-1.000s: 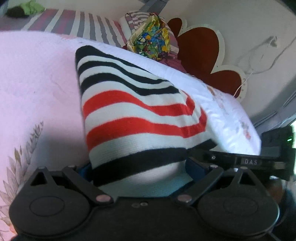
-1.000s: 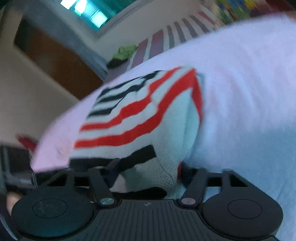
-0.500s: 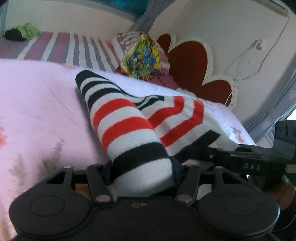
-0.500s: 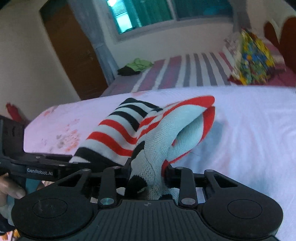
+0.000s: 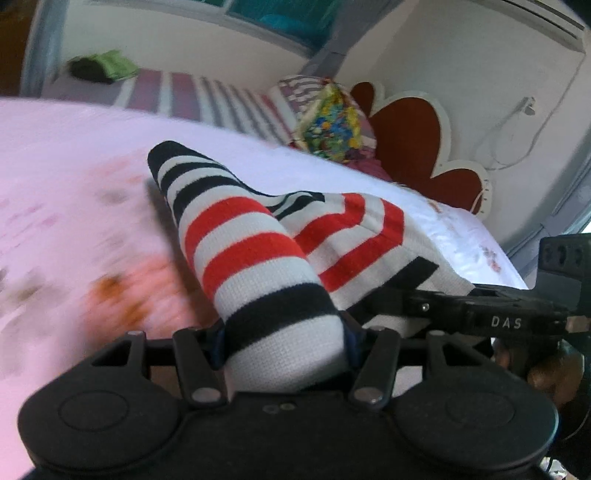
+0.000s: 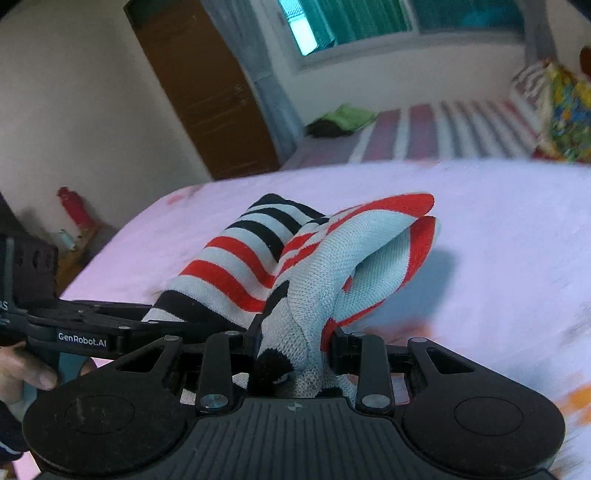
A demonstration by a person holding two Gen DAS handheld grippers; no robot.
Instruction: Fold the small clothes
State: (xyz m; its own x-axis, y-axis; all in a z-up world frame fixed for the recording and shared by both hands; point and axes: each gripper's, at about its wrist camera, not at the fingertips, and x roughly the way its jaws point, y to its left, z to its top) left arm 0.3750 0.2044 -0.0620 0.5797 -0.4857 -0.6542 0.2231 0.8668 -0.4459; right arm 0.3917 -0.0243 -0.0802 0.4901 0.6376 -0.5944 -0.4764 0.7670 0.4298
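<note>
We've got both grippers pinching the striped garment [image 5: 255,254]. Left gripper [image 5: 284,343] is clamped on a rolled black-and-white end, centre-bottom of its frame. Right gripper [image 6: 291,350] is clamped on a bunched end of the same striped garment [image 6: 325,266], lower centre of its frame. Garment sags between them, far end resting on the pink bed [image 5: 66,155]. Right gripper body shows at right edge of the left view [image 5: 517,317]; left gripper at left edge of the right view [image 6: 81,332]. Colourful pillow [image 5: 332,129] upper centre, left view.

Daylight from window [image 6: 354,26], bedspread [image 5: 66,177] motion-blurred, fisheye bends pic edges.
</note>
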